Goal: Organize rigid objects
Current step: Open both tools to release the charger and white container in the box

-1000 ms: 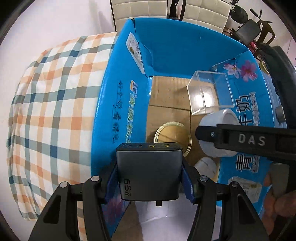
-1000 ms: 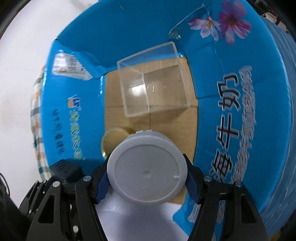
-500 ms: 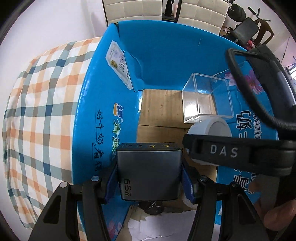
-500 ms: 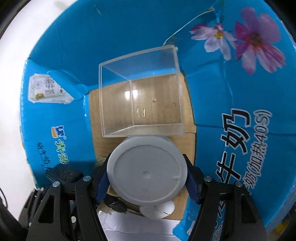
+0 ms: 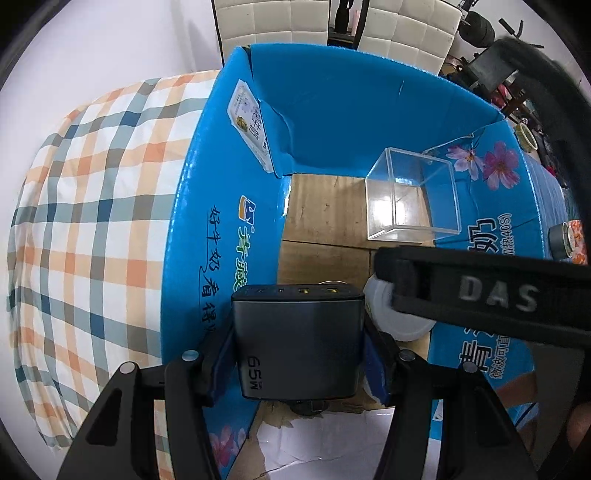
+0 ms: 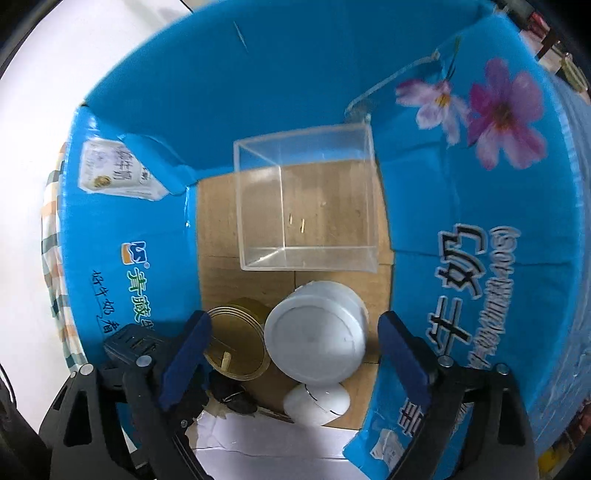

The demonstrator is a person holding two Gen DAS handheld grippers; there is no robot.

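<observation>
Currently the left gripper (image 5: pixel 298 363) is clamped on a dark grey charger (image 5: pixel 297 341), a smooth rounded block marked 65W with a row of ports on its upper face, held over the near left corner of the box (image 5: pixel 354 114). The box is glossy blue printed cardboard with open flaps and a bare brown corrugated floor.

The right gripper (image 6: pixel 291 363) has blue pads, and its jaws are opening. A white jar (image 6: pixel 316 332), a matte plastic cylinder with a flat round lid, sits between them on the box floor with a visible gap on each side.

Only the right wrist view shows the box floor in full:
- a clear hard-plastic cube (image 6: pixel 306 203), open-topped, at the far side;
- a round amber-tinted transparent lid (image 6: pixel 236 345) just left of the jar;
- a white egg-shaped item (image 6: pixel 317 404) just in front of the jar.

Only the left wrist view shows the checked cloth (image 5: pixel 92 221) in orange, blue and grey beside the box, and white padded chairs (image 5: pixel 273 22) beyond it.

In the left wrist view the right gripper's black body crosses the frame and hides most of the jar. A small dark item near the box's front edge cannot be identified.
</observation>
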